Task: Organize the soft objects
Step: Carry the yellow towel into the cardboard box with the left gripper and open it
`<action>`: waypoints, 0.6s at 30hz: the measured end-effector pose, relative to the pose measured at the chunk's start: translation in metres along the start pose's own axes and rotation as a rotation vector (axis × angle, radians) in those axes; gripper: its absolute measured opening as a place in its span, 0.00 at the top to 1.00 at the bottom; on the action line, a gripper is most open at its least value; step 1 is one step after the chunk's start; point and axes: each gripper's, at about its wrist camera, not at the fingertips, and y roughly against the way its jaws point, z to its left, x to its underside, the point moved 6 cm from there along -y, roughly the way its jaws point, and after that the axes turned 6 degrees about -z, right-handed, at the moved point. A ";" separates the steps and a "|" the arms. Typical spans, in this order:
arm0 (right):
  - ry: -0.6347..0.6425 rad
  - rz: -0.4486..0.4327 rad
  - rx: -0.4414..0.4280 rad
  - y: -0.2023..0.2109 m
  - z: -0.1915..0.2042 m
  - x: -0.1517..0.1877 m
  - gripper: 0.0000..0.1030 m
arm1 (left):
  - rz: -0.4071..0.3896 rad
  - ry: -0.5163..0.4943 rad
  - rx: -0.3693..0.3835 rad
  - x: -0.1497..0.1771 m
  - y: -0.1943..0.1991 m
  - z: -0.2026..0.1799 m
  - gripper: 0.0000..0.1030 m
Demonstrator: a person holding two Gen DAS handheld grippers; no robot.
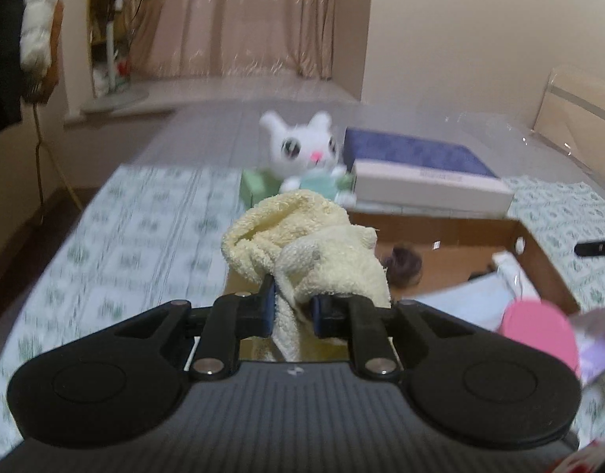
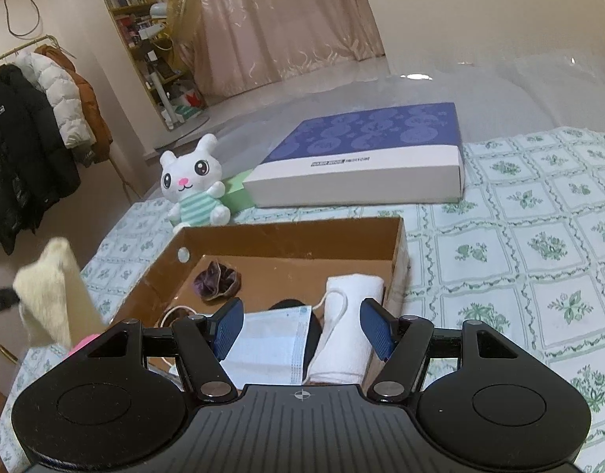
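Already in box [image 2: 397, 260], lower centre: mask [image 2: 269, 349], white towel [image 2: 351, 329], scrunchie [image 2: 216, 279]. Left gripper [image 1: 290, 307] clamped on cream cloth [image 1: 314, 244]; right gripper [image 2: 300, 331] agape, empty. Outstanding: bunny [image 2: 194, 181], upper left.

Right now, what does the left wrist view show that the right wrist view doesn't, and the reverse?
Only the left wrist view shows the left gripper shut on the pale yellow terry towel.

Only the right wrist view shows the open right gripper, the rolled white towel, the light blue face mask and the coats on a rack.

Both show the white plush bunny, brown cardboard box, purple scrunchie and blue-and-white flat box.
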 end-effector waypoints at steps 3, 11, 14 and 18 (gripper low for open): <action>0.004 -0.008 -0.003 -0.003 0.002 -0.006 0.36 | -0.035 -0.006 0.015 -0.025 -0.008 -0.014 0.85; 0.041 -0.021 -0.003 -0.013 0.009 -0.019 0.36 | -0.073 -0.039 0.124 -0.073 -0.047 -0.080 0.84; 0.059 -0.019 -0.003 -0.016 0.010 -0.020 0.36 | -0.059 -0.053 0.147 -0.076 -0.066 -0.103 0.84; 0.079 -0.012 0.004 -0.019 0.008 -0.021 0.36 | -0.024 -0.062 0.174 -0.075 -0.089 -0.126 0.84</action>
